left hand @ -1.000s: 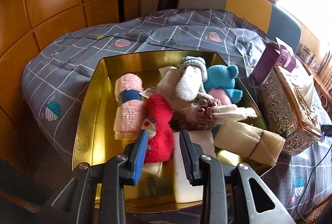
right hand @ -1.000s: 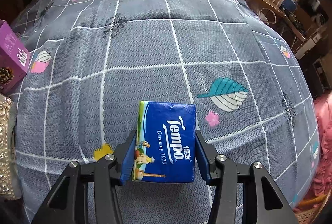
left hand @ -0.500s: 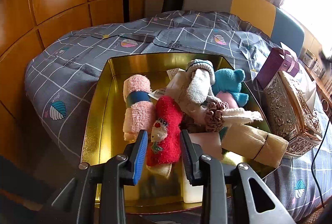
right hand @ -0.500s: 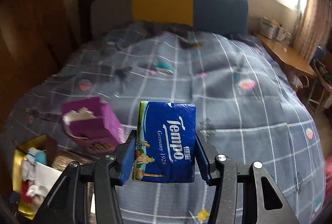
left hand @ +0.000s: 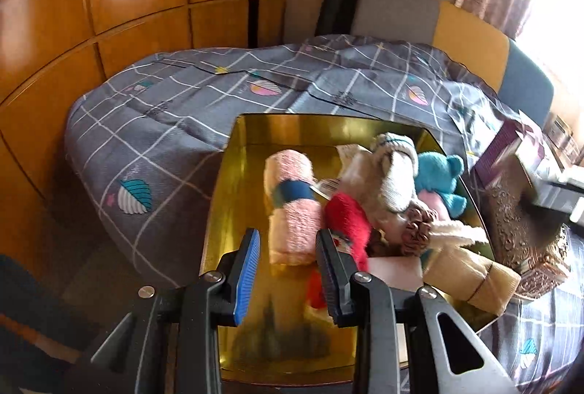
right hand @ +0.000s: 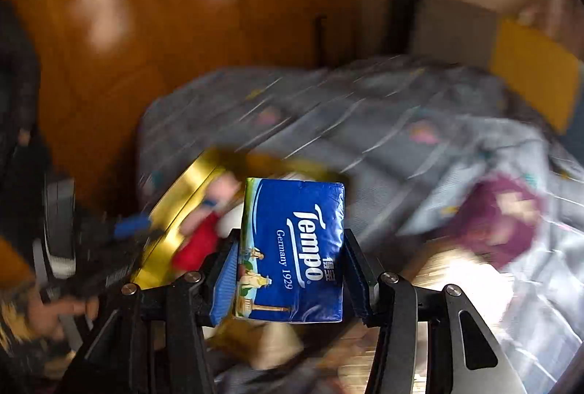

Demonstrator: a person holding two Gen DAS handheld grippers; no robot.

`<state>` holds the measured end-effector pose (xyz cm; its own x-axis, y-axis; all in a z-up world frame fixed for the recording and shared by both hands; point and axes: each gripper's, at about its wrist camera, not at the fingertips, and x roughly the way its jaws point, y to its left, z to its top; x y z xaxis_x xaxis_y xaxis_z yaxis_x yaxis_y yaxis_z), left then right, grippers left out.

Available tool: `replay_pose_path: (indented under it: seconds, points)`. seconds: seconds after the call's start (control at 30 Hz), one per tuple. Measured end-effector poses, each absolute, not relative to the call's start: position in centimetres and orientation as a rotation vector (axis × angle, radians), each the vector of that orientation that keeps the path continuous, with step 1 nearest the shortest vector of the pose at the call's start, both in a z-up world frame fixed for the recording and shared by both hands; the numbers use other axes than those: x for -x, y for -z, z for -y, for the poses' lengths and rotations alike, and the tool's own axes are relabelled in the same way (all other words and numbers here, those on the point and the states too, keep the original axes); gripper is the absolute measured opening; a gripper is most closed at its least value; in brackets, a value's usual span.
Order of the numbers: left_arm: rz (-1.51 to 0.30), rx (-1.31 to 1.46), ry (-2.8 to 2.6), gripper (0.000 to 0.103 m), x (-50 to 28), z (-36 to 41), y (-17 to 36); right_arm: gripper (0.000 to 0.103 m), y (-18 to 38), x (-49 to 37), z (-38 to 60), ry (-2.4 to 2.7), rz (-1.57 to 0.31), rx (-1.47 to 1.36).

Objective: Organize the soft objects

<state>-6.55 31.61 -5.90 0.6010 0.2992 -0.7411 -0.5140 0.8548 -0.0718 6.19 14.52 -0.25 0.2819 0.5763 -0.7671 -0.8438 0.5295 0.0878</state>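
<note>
Your right gripper (right hand: 292, 262) is closed on the blue Tempo tissue pack (right hand: 292, 248), with one jaw pressed on each long side, and the pack stands upright in the air above the near edge of the bed (right hand: 401, 138), close to the golden tray (right hand: 182, 197). The pack looks like a soft plastic wrap, glossy blue with white letters and a small picture at the bottom, and its sides already bend in a little under the jaws; I judge it will give way easily, so a hard squeeze could crush it and a loose one could let it slide out. The right wrist view is strongly blurred, so you cannot judge well where the tray rim is, and a release here could drop the pack on the rim or outside on the bed. Your left gripper (left hand: 288, 266) is open and holds nothing; it hangs over the near part of the tray (left hand: 233, 197), just in front of the pink rolled towel (left hand: 292, 207) and the red plush piece (left hand: 348, 222). The right half of the tray is already crowded with soft things, such as the turquoise bear (left hand: 440, 178) and the beige roll (left hand: 471, 275), which lies over the rim. If the pack lands on this heap, it may roll off or push the beige roll out. The two grippers are also near one another over the tray and could collide.
</note>
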Motion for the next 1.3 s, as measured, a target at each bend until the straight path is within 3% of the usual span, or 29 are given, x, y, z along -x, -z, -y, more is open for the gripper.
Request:
replay_pose_path:
  seconds: [0.27,0.5,0.57,0.63,0.77,0.87,0.93,1.3]
  points:
    - [-0.793,0.302,-0.495,0.031,7.0,-32.0,6.1,0.052,7.6,-3.3,-19.8,-1.026,-0.953,0.418]
    - [-0.796,0.308,-0.509,0.031,7.1,-32.1,6.2,0.054,10.2,-2.4,-20.3,-1.022,-0.984,0.45]
    - [-0.795,0.31,-0.509,0.031,7.1,-32.1,6.1,0.057,10.0,-2.3,-20.2,-1.016,-0.978,0.45]
    - [-0.794,0.306,-0.508,0.031,7.1,-32.0,6.1,0.069,9.5,-2.3,-19.5,-1.02,-0.985,0.419]
    - [-0.793,0.307,-0.505,0.031,7.0,-31.7,6.1,0.072,8.5,-1.7,-18.5,-1.009,-0.935,0.398]
    - [-0.797,0.305,-0.501,0.032,6.9,-31.5,6.1,0.064,8.8,-1.2,-18.0,-0.989,-0.902,0.422]
    - [-0.8,0.304,-0.496,0.032,6.8,-31.3,6.1,0.048,9.2,-1.2,-18.1,-0.979,-0.898,0.444]
    - [-0.783,0.28,-0.498,0.035,6.6,-30.0,5.1,0.048,8.7,-1.3,-16.9,-0.928,-0.865,0.424]
